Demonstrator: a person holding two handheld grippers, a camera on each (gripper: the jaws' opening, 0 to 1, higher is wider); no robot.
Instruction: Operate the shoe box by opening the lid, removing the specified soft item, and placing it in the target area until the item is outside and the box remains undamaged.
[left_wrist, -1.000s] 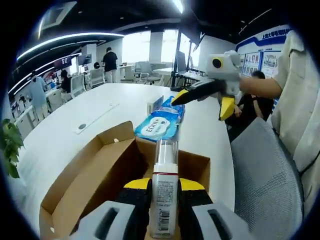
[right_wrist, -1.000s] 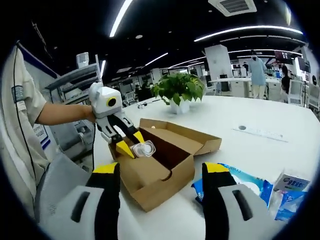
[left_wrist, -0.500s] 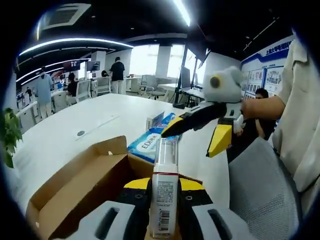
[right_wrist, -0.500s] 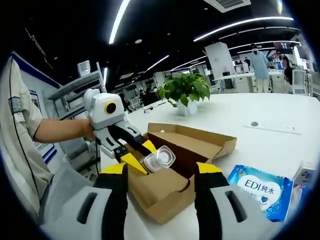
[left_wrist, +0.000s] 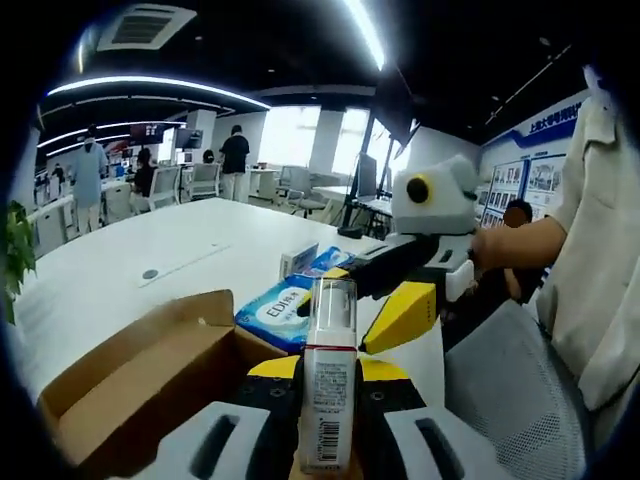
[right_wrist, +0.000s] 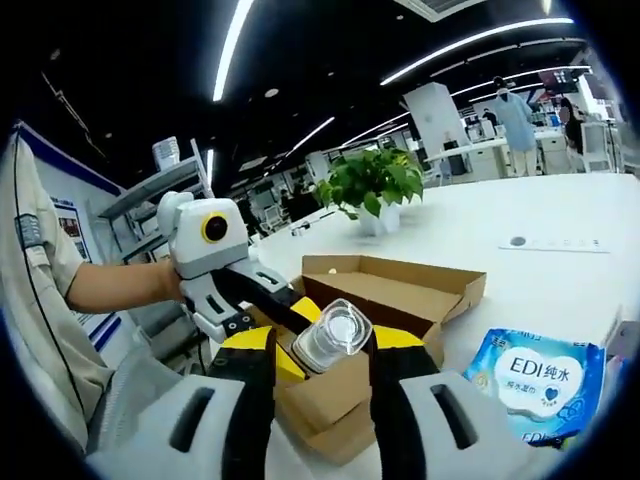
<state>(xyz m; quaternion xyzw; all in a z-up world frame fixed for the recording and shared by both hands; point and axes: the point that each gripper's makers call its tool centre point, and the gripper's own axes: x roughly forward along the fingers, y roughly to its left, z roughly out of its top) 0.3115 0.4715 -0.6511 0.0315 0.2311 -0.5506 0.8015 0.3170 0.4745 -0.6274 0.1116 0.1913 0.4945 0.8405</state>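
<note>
My left gripper (left_wrist: 328, 372) is shut on a white bottle (left_wrist: 328, 400) with a clear cap, held upright over the open brown cardboard shoe box (left_wrist: 130, 390). My right gripper (left_wrist: 372, 300) comes in from the right, its yellow-tipped jaws standing open on either side of the bottle's cap. In the right gripper view the clear cap of the bottle (right_wrist: 335, 335) sits between the jaws of my right gripper (right_wrist: 322, 350), close to the right jaw, while the left gripper (right_wrist: 275, 320) holds the bottle from the left. The shoe box (right_wrist: 400, 290) lies open behind them.
A blue pack of EDI wipes (left_wrist: 280, 312) (right_wrist: 535, 385) lies on the white table (left_wrist: 150, 240) beyond the box, with a small carton (left_wrist: 297, 260) behind it. A potted plant (right_wrist: 365, 180) stands further back. A grey chair (left_wrist: 510, 390) is beside the table.
My right gripper has moved in toward the bottle, its jaws narrowing around the cap. The left gripper has kept hold of the bottle and lifted it slightly over the box.
</note>
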